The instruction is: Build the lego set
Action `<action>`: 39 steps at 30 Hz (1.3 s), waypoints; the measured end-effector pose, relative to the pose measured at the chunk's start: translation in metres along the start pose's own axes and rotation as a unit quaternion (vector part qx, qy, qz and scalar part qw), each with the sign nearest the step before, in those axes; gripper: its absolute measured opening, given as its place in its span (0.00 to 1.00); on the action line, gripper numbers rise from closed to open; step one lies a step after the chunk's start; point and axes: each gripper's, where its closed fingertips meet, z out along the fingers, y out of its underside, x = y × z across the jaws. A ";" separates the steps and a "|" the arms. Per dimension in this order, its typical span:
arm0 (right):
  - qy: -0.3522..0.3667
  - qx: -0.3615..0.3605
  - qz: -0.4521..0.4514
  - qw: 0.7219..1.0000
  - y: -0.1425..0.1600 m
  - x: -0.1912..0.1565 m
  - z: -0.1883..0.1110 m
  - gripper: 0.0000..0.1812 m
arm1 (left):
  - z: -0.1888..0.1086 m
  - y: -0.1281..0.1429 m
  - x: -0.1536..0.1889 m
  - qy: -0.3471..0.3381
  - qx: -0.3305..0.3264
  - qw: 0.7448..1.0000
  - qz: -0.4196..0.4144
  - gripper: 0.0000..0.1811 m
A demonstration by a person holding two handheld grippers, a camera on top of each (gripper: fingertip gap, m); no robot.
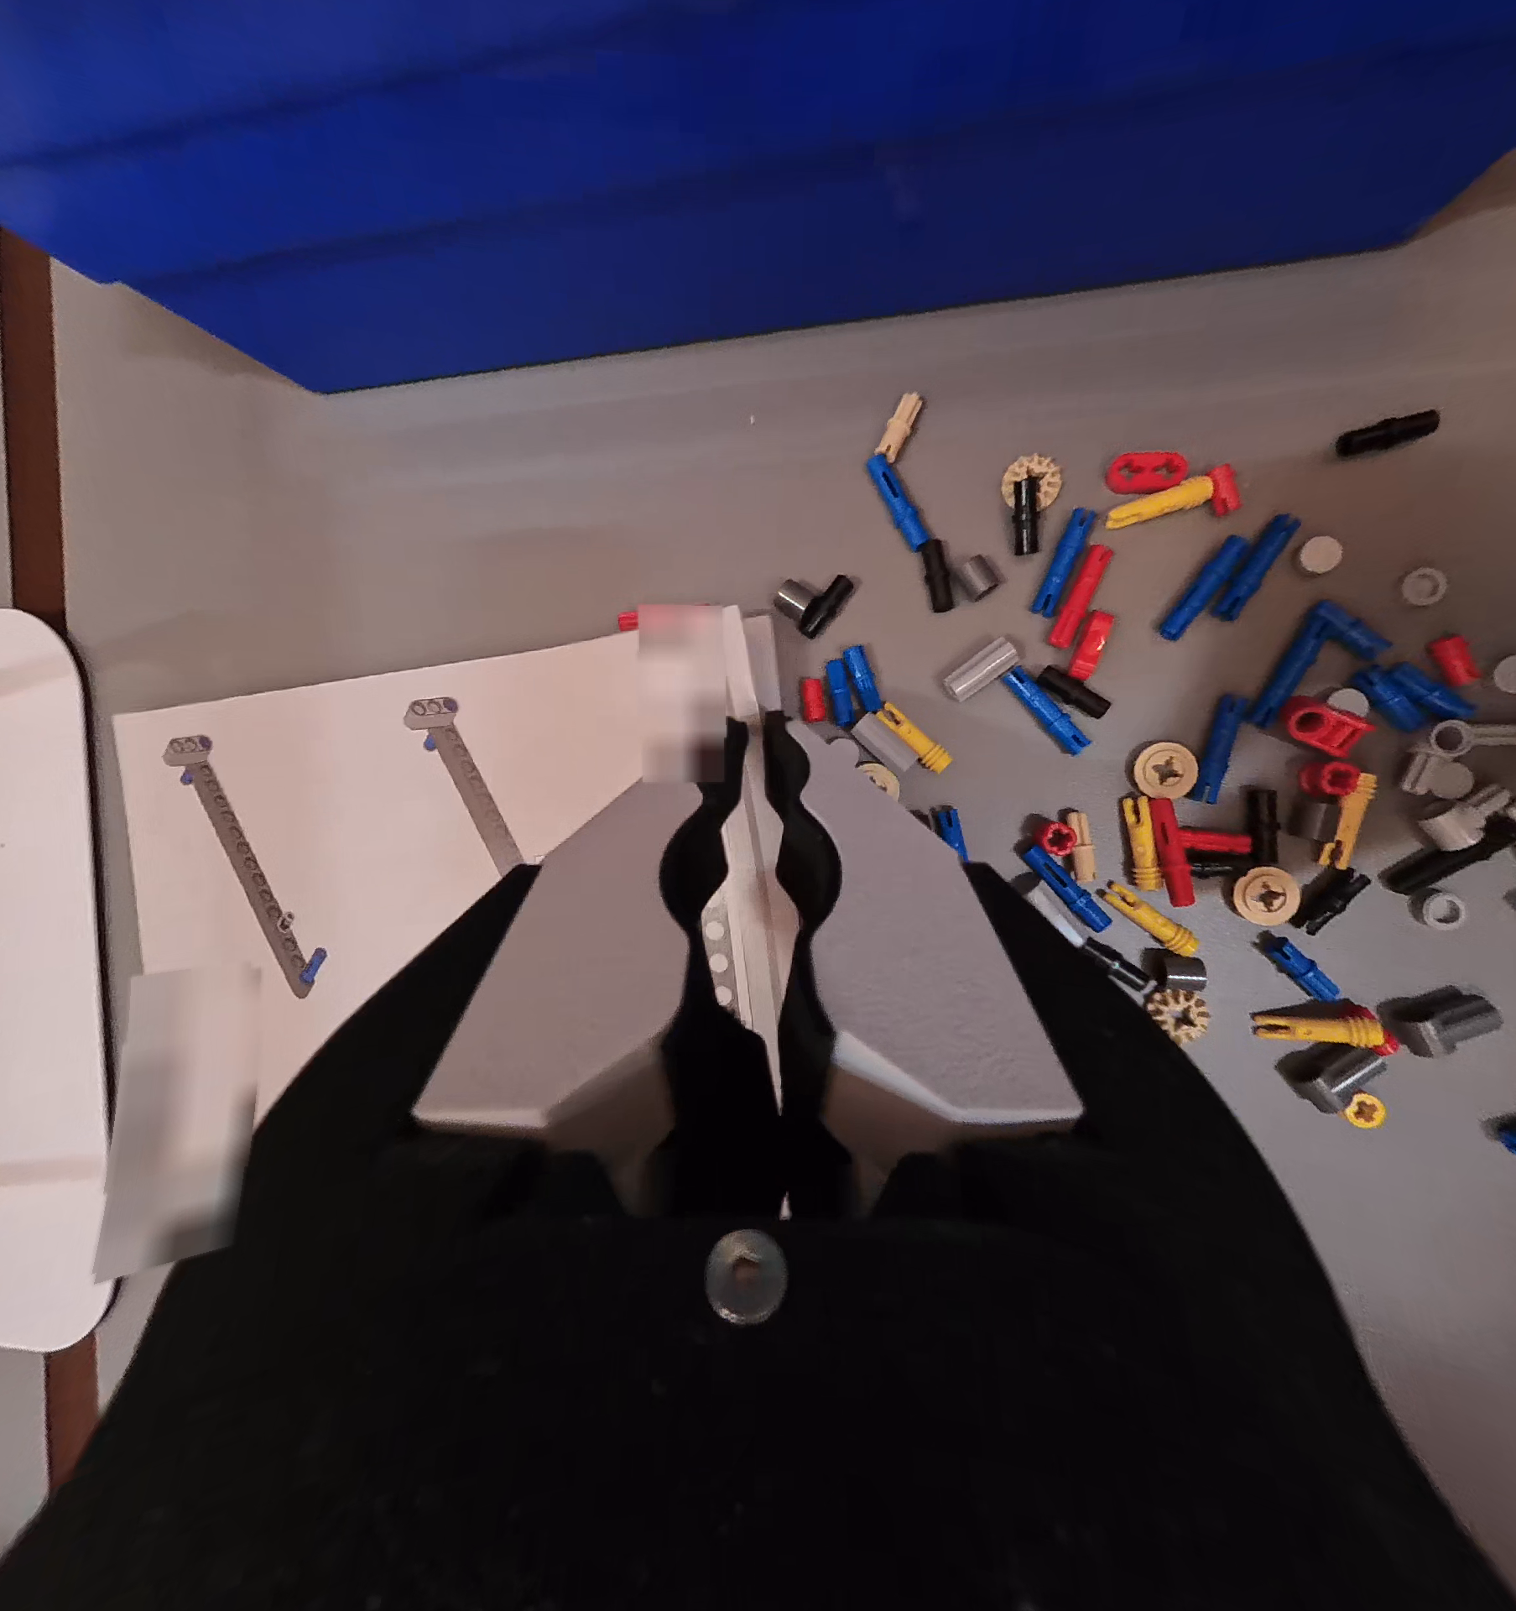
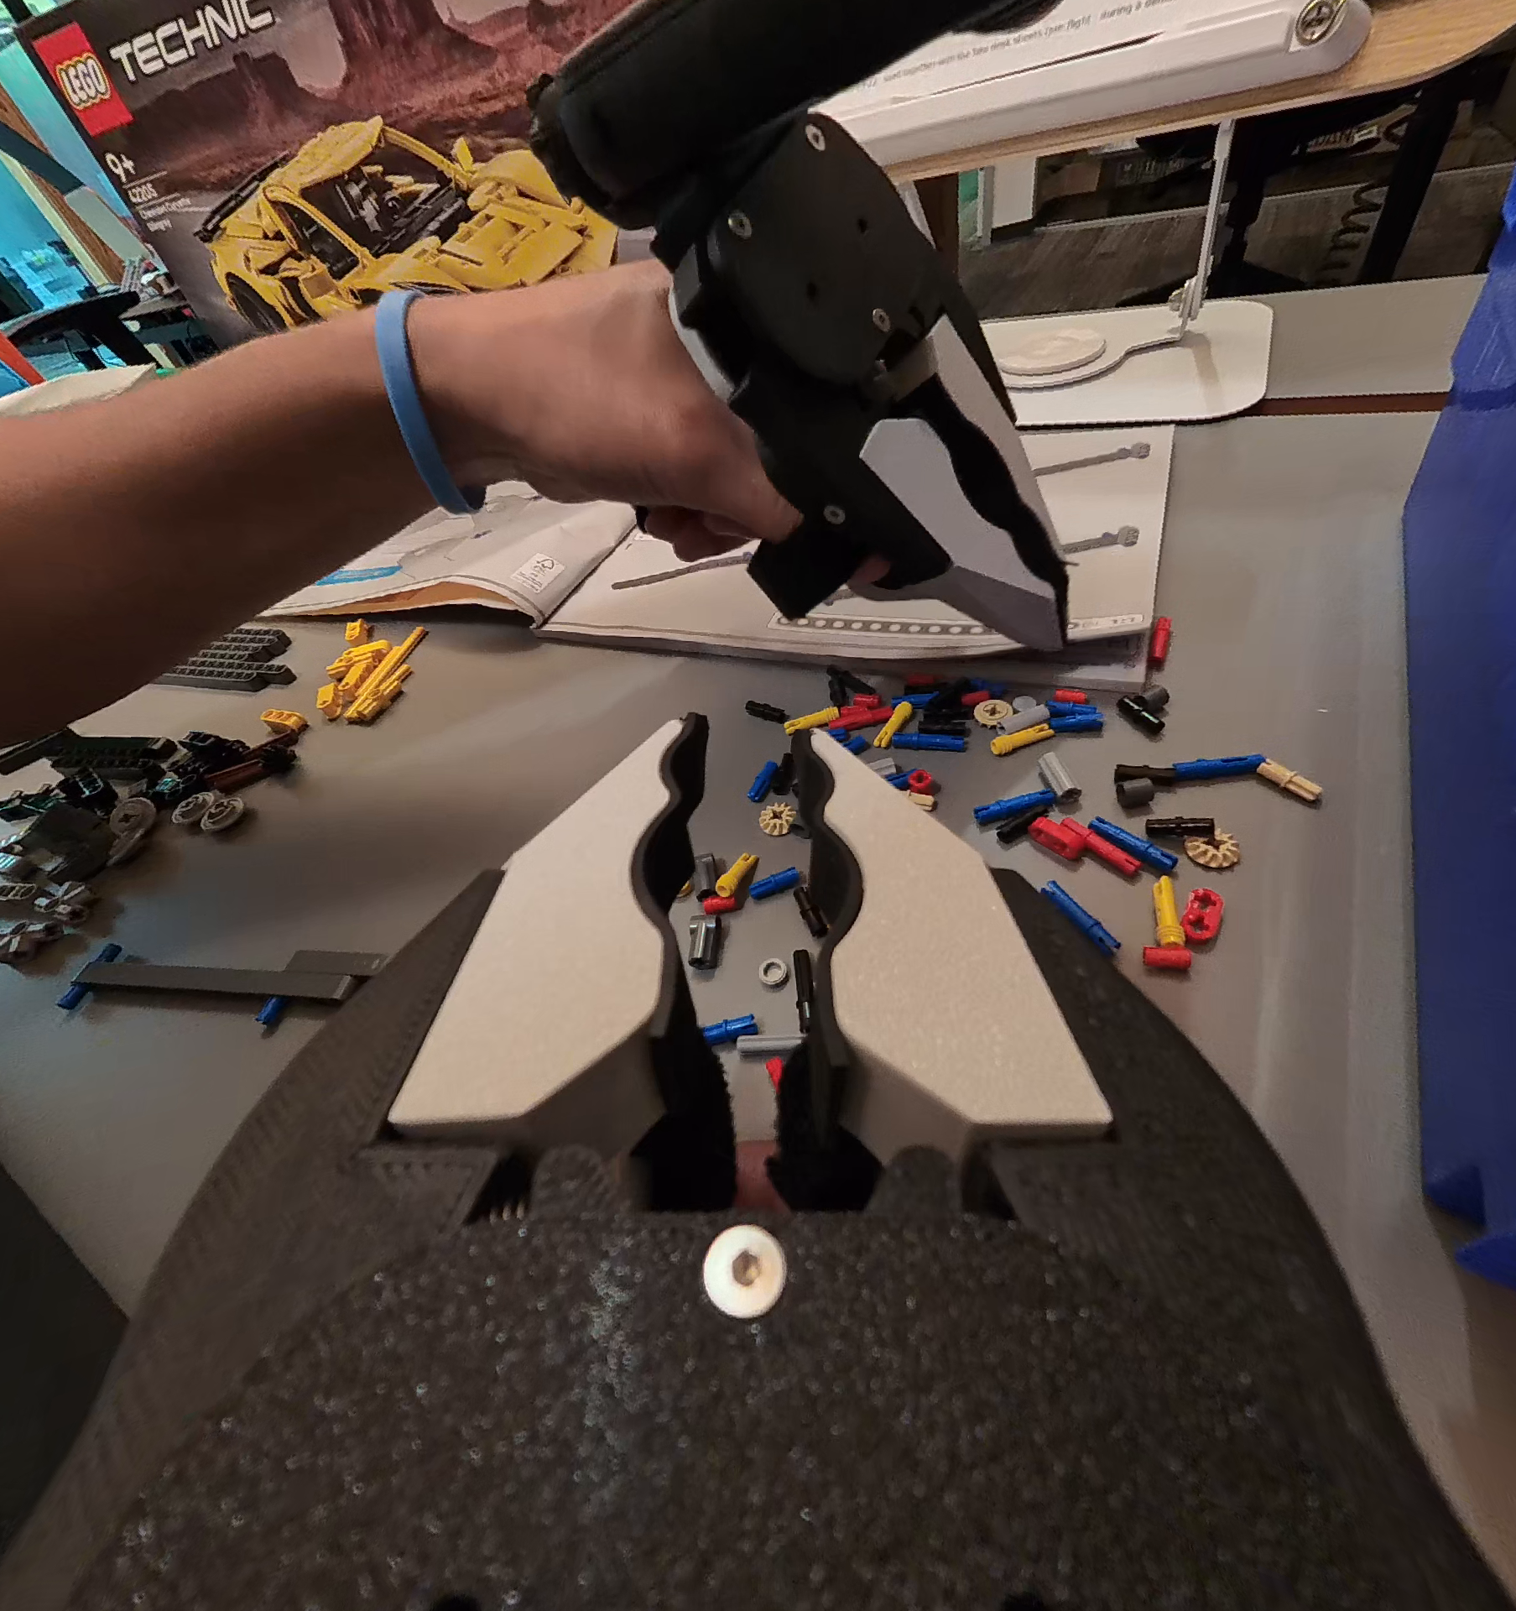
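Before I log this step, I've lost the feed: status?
Left gripper shut on instruction booklet page edge. Right gripper open, empty, above loose pins. No part picked. Nothing blocking.

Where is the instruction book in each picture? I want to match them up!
Left wrist view: the instruction book lies open at centre-left, under the left gripper, which is shut on the page edges.
Right wrist view: the same book lies at upper centre-right, behind the left gripper.
Shared landmark: the small red pin at the book's corner, also in the right wrist view.
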 end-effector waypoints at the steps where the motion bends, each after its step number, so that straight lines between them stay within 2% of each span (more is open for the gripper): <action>1: 0.000 0.000 0.000 1.000 0.000 0.000 0.000 0.11 | 0.000 0.000 0.000 -0.003 -0.001 1.000 0.002 0.01; 7: 0.013 0.008 0.014 1.000 -0.003 0.007 0.000 0.11 | -0.007 -0.004 -0.007 -0.023 0.034 0.999 -0.016 0.00; 11: 0.042 0.008 0.059 0.997 -0.017 0.028 0.016 0.17 | -0.025 -0.004 -0.020 -0.056 0.087 0.993 -0.063 0.00; 14: 0.074 -0.055 0.032 0.995 -0.024 0.042 0.048 0.32 | -0.040 -0.001 -0.027 -0.053 0.130 0.983 -0.121 0.00; 20: 0.100 -0.139 0.012 0.985 -0.022 0.053 0.120 0.35 | -0.074 0.006 -0.040 -0.031 0.211 0.955 -0.209 0.00; 23: 0.128 -0.149 -0.003 0.981 -0.025 0.065 0.148 0.30 | -0.091 0.008 -0.044 -0.013 0.250 0.938 -0.242 0.00; 25: 0.134 -0.142 -0.018 0.981 -0.032 0.068 0.159 0.21 | -0.100 0.013 -0.048 -0.013 0.267 0.926 -0.267 0.00; 27: 0.141 -0.137 -0.065 0.978 -0.040 0.061 0.162 0.12 | -0.112 0.021 -0.043 0.023 0.275 0.909 -0.313 0.04; 29: 0.132 -0.108 -0.195 0.966 -0.054 0.036 0.165 0.08 | -0.133 0.036 -0.045 0.048 0.292 0.877 -0.379 0.22; 32: 0.125 -0.092 -0.390 0.908 -0.055 -0.009 0.165 0.04 | -0.169 0.064 -0.053 0.070 0.330 0.826 -0.452 0.30; 34: 0.135 -0.081 -0.479 0.863 -0.054 -0.031 0.165 0.01 | -0.184 0.085 -0.056 0.083 0.331 0.803 -0.489 0.35; 35: 0.139 -0.081 -0.510 0.845 -0.052 -0.038 0.165 0.01 | -0.187 0.098 -0.058 0.082 0.323 0.798 -0.503 0.33; 36: 0.139 -0.079 -0.531 0.832 -0.051 -0.045 0.166 0.01 | -0.188 0.110 -0.058 0.083 0.318 0.793 -0.514 0.27; 37: 0.137 -0.074 -0.542 0.826 -0.051 -0.051 0.167 0.02 | -0.189 0.118 -0.057 0.088 0.317 0.784 -0.526 0.19; 38: 0.133 -0.072 -0.548 0.823 -0.050 -0.056 0.168 0.02 | -0.188 0.125 -0.056 0.096 0.317 0.775 -0.539 0.06; 39: 0.118 -0.078 -0.548 0.825 -0.045 -0.062 0.169 0.04 | -0.187 0.130 -0.056 0.102 0.321 0.766 -0.547 0.02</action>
